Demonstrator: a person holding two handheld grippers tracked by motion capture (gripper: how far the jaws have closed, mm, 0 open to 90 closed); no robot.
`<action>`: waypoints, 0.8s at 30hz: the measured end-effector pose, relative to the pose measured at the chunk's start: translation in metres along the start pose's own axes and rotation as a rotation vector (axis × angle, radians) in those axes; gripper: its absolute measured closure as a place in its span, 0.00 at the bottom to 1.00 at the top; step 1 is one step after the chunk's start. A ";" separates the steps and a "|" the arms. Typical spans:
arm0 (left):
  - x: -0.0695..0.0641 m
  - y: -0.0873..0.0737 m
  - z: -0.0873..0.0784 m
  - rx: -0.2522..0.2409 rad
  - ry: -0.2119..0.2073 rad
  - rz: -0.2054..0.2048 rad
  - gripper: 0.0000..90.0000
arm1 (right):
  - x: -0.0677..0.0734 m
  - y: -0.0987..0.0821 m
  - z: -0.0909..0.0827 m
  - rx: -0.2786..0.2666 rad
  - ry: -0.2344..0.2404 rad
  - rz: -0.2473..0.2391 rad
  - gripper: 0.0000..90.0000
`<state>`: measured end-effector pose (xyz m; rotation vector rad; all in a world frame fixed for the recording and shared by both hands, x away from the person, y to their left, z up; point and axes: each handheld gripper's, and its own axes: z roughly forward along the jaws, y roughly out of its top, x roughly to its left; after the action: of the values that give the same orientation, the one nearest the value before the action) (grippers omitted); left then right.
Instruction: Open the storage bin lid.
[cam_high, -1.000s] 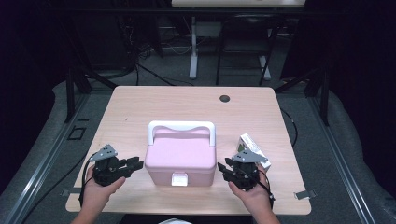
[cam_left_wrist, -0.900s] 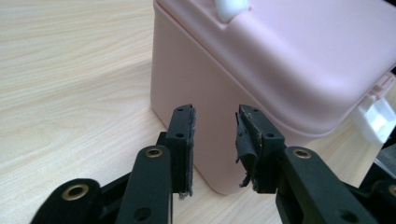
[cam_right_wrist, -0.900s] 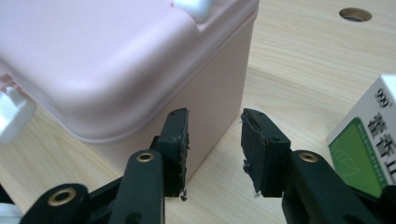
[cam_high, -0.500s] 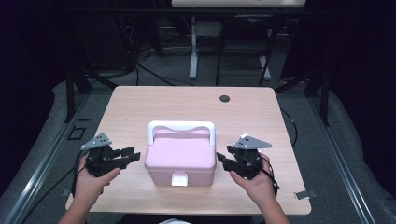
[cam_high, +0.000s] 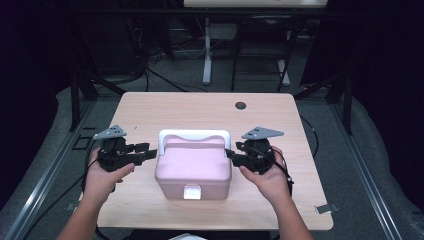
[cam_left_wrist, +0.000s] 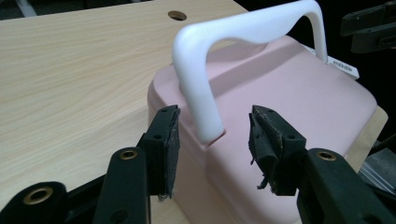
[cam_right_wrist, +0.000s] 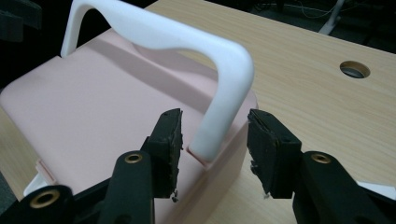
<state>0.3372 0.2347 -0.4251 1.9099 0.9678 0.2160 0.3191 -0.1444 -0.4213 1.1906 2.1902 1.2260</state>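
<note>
Flanking the pink box (cam_high: 193, 167) sitting mid-table (cam_high: 150, 107), the left gripper (cam_high: 142, 151) and right gripper (cam_high: 231, 155) are spreading their empty jaws beside its upright white handle (cam_high: 194, 135), nothing gripped yet, latch still closed.

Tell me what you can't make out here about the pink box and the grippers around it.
- Contents of the pink box: hidden by its closed lid in the high view.
- Front clasp: too small and glary in the high view to tell if it is latched.
- Item on the table beyond the box: in the left gripper view, mostly hidden by the box.
- Left gripper body: cut off by the bottom edge.
</note>
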 end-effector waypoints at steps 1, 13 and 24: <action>0.000 0.003 0.002 0.006 -0.005 0.001 0.59 | 0.000 0.002 0.001 -0.001 0.004 0.002 0.61; 0.007 0.003 0.040 0.061 0.016 -0.001 0.51 | -0.011 0.006 0.023 0.004 0.038 0.086 0.59; 0.004 -0.004 0.036 0.006 -0.003 0.026 0.76 | -0.006 -0.004 0.027 0.024 0.049 0.050 0.74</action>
<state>0.3567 0.2140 -0.4485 1.9284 0.9428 0.2261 0.3380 -0.1361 -0.4403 1.2452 2.2290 1.2649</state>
